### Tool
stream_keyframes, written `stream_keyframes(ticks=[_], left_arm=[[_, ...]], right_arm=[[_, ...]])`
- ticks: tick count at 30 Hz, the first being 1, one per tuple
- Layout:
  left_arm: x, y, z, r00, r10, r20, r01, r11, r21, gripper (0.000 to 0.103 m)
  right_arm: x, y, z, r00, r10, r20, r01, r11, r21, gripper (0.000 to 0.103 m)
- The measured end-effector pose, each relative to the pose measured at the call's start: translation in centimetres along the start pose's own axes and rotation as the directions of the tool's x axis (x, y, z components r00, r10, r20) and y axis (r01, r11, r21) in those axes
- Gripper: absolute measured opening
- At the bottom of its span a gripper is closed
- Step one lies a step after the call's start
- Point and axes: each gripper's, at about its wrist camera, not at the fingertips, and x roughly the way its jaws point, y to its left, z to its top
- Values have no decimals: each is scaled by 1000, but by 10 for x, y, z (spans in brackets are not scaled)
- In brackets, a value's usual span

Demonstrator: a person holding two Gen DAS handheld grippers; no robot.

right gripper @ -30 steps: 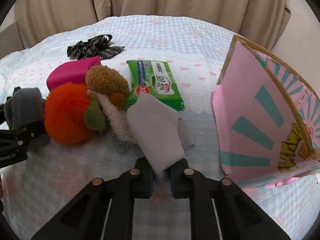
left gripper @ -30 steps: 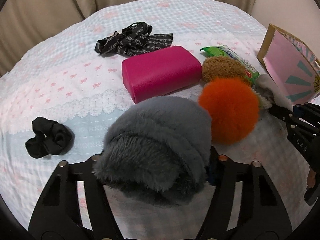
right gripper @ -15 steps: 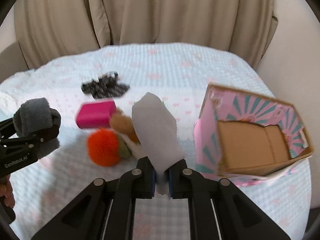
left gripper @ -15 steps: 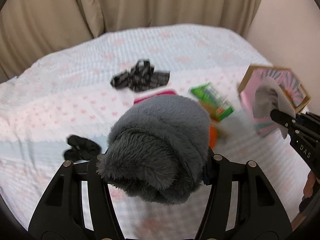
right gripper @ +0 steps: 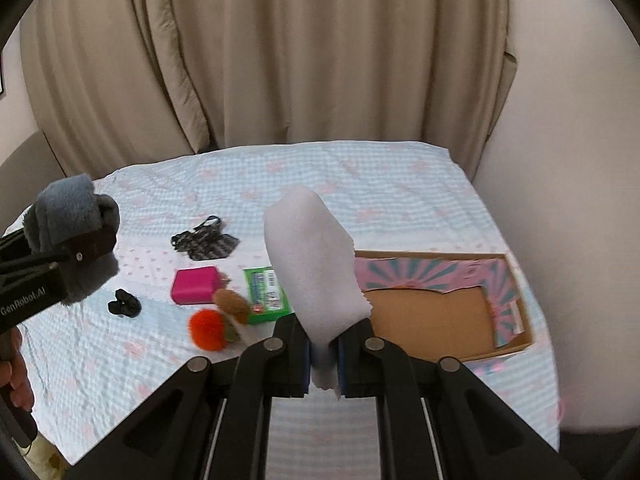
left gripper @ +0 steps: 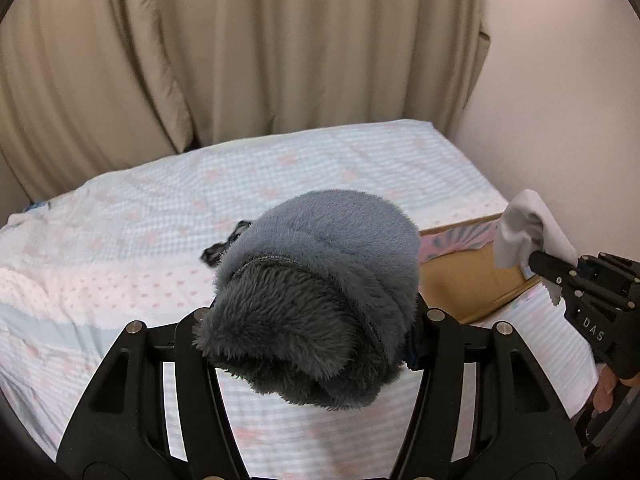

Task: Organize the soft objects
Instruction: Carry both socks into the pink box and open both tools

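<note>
My left gripper (left gripper: 314, 320) is shut on a grey fuzzy sock bundle (left gripper: 320, 292) and holds it high above the bed; it also shows in the right wrist view (right gripper: 70, 216). My right gripper (right gripper: 324, 354) is shut on a pale grey cloth (right gripper: 316, 268), also seen in the left wrist view (left gripper: 524, 232), raised near the open pink cardboard box (right gripper: 444, 304). On the bed lie an orange pompom (right gripper: 208, 328), a brown plush (right gripper: 232, 300), a magenta pouch (right gripper: 194, 284), a black scrunchie (right gripper: 124, 302) and a black patterned scarf (right gripper: 206, 240).
A green wipes pack (right gripper: 264, 288) lies beside the plush. The bed has a checked blue and pink cover (right gripper: 400, 188). Beige curtains (right gripper: 280, 60) hang behind it, and a wall (left gripper: 560, 80) runs along the right side by the box (left gripper: 468, 280).
Both grippers have risen well above the bed with their loads. The right gripper has carried the cloth away from the plush pile, toward the open box.
</note>
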Motion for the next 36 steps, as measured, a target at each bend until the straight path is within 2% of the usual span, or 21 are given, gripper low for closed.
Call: stream_keyframes(ticks=[6, 10, 14, 21, 26, 30, 31, 32, 34, 35, 36], left_arm=[[18, -82, 21, 999, -7, -43, 6, 1000, -26, 55], [54, -133, 25, 994, -25, -109, 21, 999, -38, 55], [101, -169, 22, 982, -30, -189, 24, 999, -32, 55], [195, -204, 8, 938, -21, -345, 18, 1000, -13, 55], [252, -212, -1, 907, -11, -421, 13, 1000, 1, 55], [286, -217, -14, 874, -18, -486, 21, 1000, 1, 55], [291, -218, -15, 870, -22, -493, 24, 1000, -1, 55], [294, -219, -15, 868, -28, -496, 29, 1000, -6, 57], [296, -221, -13, 869, -42, -493, 38, 999, -17, 77], [294, -222, -11, 875, -27, -483, 27, 1000, -6, 93], [293, -223, -10, 884, -5, -467, 12, 1000, 13, 103]], right_arm=[[-1, -72, 9, 999, 16, -47, -18, 998, -56, 9], [16, -114, 9, 995, 18, -99, -27, 995, -94, 9], [44, -154, 4, 986, 22, -163, -40, 994, -104, 9], [117, -199, -11, 960, 29, -278, -59, 993, -100, 9], [161, -207, -19, 943, 37, -331, -83, 988, -126, 9], [190, -210, -26, 928, 47, -369, -103, 986, -134, 9], [194, -210, -28, 925, 54, -376, -110, 985, -129, 9], [198, -211, -29, 921, 63, -384, -119, 985, -124, 9], [204, -210, -31, 918, 73, -391, -129, 984, -120, 10], [206, -210, -33, 915, 87, -394, -145, 982, -121, 14], [207, -209, -35, 914, 100, -394, -159, 980, -120, 39]])
